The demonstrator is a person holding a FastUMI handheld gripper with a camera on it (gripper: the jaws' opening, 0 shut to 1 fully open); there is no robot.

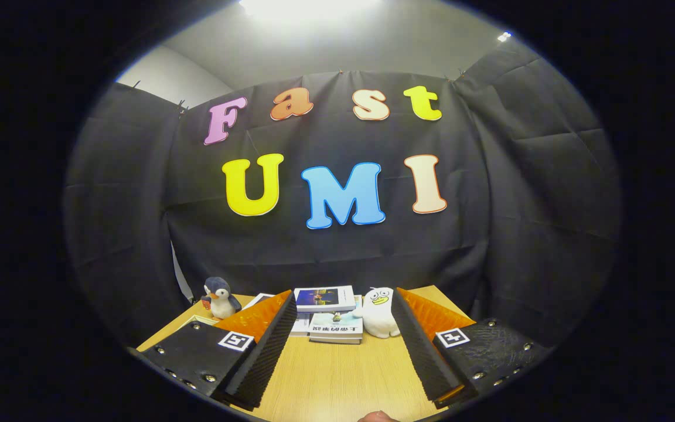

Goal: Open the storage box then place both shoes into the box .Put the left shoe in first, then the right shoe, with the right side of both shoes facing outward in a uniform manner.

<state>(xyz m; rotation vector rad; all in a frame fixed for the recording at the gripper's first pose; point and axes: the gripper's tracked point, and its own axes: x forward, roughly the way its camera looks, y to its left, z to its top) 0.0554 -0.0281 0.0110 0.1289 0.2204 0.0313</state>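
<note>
Hovering over wooden table [337, 375] — hand-held gripper [343, 305], fingers apart (nothing held), books [326, 299] beyond

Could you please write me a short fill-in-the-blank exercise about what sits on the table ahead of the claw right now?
1. The claw is ____, with bare wooden table between its fingers.
2. Beyond the fingers, the white duck plush stands beside a stack of ____.
3. The penguin plush stands at the table's ____ edge, near the black cloth wall.

Missing words: open; books; far
</note>
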